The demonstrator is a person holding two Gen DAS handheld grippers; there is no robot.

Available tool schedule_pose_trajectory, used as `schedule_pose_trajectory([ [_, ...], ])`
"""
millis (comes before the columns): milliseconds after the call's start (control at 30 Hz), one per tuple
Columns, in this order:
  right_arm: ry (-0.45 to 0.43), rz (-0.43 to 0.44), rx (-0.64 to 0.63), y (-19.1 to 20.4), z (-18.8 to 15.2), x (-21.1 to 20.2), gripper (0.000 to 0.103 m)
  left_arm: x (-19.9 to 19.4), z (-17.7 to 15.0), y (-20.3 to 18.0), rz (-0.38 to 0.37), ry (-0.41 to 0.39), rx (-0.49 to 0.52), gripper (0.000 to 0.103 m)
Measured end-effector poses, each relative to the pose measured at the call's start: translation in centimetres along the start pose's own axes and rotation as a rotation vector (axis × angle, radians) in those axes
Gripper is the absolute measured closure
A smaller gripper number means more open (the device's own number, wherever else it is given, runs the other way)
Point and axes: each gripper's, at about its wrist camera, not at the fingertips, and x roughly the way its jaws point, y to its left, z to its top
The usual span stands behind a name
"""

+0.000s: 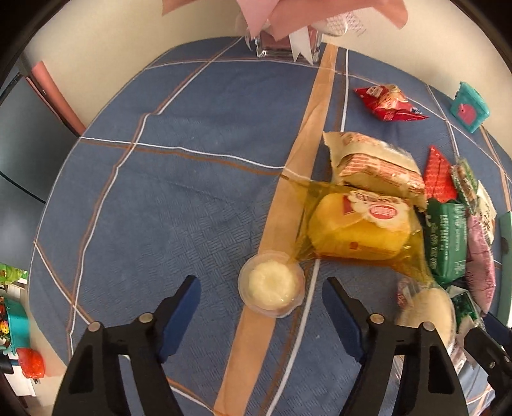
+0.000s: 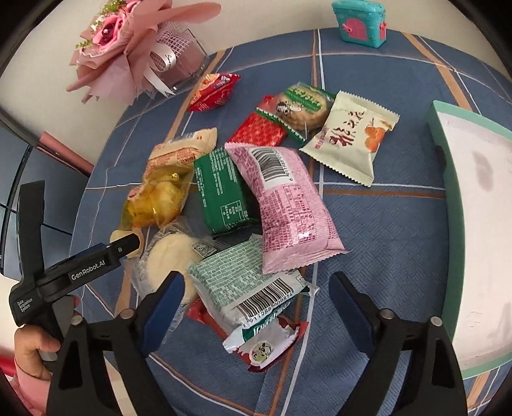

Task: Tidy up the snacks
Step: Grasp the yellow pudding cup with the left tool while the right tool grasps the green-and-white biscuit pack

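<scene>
A pile of wrapped snacks lies on the blue tablecloth. In the left wrist view my left gripper (image 1: 260, 288) is open, its jaws on either side of a small clear jelly cup (image 1: 271, 288), with a yellow cake packet (image 1: 358, 224) just beyond. In the right wrist view my right gripper (image 2: 256, 284) is open and empty above a green-and-white packet (image 2: 249, 281). A pink packet (image 2: 288, 204), a green packet (image 2: 220, 192), a white packet with an orange picture (image 2: 352, 137) and a red bag (image 2: 214, 91) lie further off. The left gripper body (image 2: 80, 268) shows at left.
A white tray with a mint-green rim (image 2: 448, 179) stands at the right. A pink bouquet in a glass vase (image 2: 144, 48) and a teal toy box (image 2: 360, 24) stand at the back. The table edge drops off at left (image 1: 48, 224).
</scene>
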Motion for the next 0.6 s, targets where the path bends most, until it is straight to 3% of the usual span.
schedule_pose_trajectory([
  [67, 0.015, 0.01, 0.007, -0.1, 0.1, 0.4, 0.021, 0.5, 0.2, 0.0, 0.002, 0.002, 0.004, 0.026],
  [167, 0.016, 0.011, -0.001, 0.1, 0.1, 0.5, 0.027, 1.5, 0.2, -0.1, -0.008, 0.027, 0.004, 0.038],
  [400, 0.025, 0.011, -0.001, 0.3, 0.2, 0.6, 0.03, 2.3, 0.6, 0.8, -0.041, 0.017, -0.025, 0.052],
  [600, 0.029, 0.016, 0.004, 0.1, 0.2, 0.4, 0.036, 2.3, 0.3, 0.6, -0.038, 0.011, -0.056, 0.054],
])
